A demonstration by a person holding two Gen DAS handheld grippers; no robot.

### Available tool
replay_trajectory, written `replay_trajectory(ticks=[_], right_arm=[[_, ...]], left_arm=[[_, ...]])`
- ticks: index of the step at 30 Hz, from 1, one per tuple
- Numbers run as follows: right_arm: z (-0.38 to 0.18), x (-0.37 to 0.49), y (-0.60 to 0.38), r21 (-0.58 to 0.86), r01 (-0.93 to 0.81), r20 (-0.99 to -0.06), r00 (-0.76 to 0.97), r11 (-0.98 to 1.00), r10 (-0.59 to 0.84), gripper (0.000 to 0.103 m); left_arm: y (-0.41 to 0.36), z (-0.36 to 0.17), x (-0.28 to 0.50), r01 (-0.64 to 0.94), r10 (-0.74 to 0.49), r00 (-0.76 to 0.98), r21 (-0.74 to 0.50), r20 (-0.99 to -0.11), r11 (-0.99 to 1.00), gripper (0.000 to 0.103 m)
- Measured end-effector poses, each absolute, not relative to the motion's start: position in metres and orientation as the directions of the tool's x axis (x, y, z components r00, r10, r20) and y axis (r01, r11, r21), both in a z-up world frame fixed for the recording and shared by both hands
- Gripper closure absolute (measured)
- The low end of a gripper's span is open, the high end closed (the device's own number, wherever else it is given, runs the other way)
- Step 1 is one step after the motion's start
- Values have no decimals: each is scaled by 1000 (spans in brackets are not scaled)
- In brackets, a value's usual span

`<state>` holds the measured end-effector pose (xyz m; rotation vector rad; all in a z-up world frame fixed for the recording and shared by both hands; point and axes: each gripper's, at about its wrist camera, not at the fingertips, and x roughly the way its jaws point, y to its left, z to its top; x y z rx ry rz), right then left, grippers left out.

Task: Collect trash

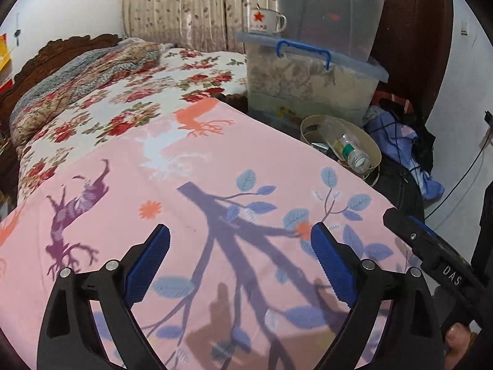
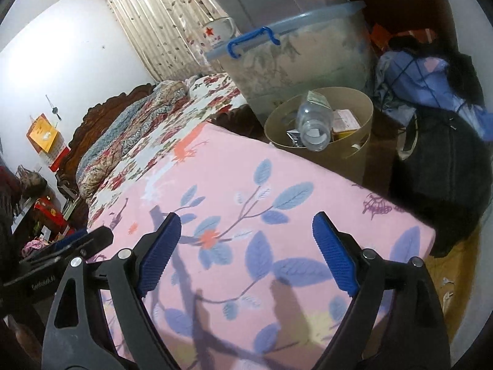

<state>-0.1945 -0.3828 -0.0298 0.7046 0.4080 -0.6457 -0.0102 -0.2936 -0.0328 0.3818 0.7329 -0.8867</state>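
Beneath both hand-held grippers spreads the bed's pink sheet (image 1: 215, 160). Ahead and right of them, past the bed's edge, stands the beige trash bin (image 2: 345, 154) holding a clear bottle (image 2: 314, 126). The left hand-held gripper (image 1: 240, 246) and right hand-held gripper (image 2: 246, 237) gape empty.

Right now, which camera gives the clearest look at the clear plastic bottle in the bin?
Right wrist: the bottle sits near centre frame, its open mouth facing the camera. Left wrist shows it smaller, off to the right.
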Motion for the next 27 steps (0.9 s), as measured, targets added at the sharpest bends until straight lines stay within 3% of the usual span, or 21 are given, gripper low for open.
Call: replay_trajectory(ticks=[11,27], right_arm=[[-2,-197,-344,457,647,-507,753,610,-420,5],[8,-206,-317,445,644,-488,757,622,-434,4]], left_arm=[[-253,-16,-25,790,-585,467,15,-662,613,9],[-233,-2,-44,703,-491,615,146,-616,696,9]])
